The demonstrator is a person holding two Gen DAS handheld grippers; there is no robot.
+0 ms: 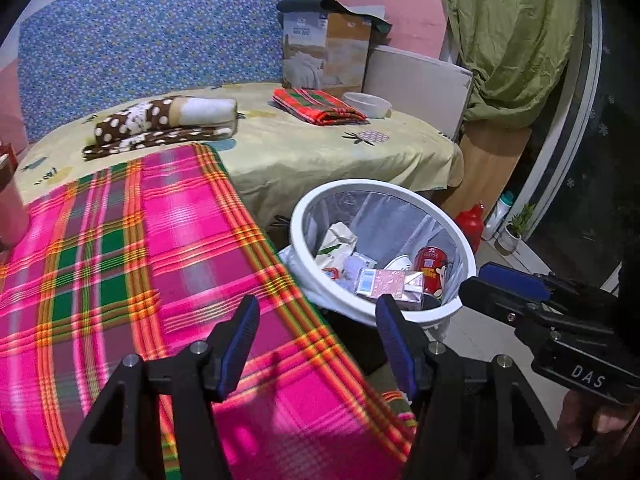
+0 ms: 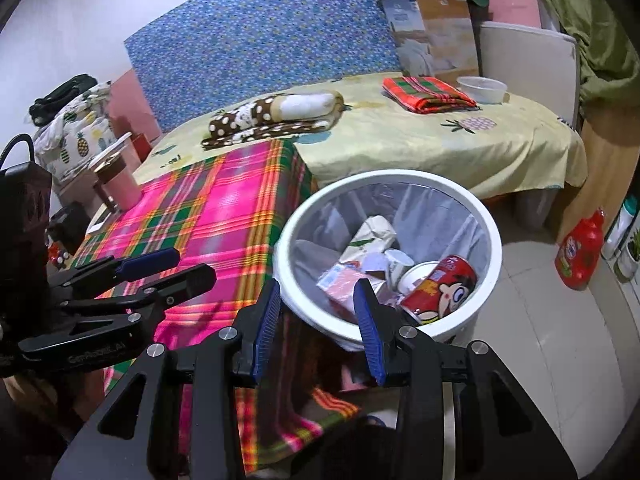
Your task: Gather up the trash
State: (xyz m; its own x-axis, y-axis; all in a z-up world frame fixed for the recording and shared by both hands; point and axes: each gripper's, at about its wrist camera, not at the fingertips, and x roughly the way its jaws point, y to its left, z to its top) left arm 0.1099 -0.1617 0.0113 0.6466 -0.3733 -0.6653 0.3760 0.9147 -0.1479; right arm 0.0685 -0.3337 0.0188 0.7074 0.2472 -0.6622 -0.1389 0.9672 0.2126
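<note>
A pink plaid cloth [image 1: 168, 264] is spread over a table beside a bed covered with a yellow sheet [image 1: 320, 148]. On the sheet are laid a brown polka-dot blanket [image 1: 160, 124], a folded red plaid cloth [image 1: 318, 105] and a white bowl [image 1: 367, 104]. A red detergent bottle [image 2: 580, 254] is stood on the tiled floor.

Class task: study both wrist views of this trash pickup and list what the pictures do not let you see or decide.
- Bottom of the white bin: both views, hidden under trash.
- Pink carton label: left view, blurred.
- Pink cup: left view, cut by the edge.
- Floor under the plaid cloth: hidden by the cloth.
</note>
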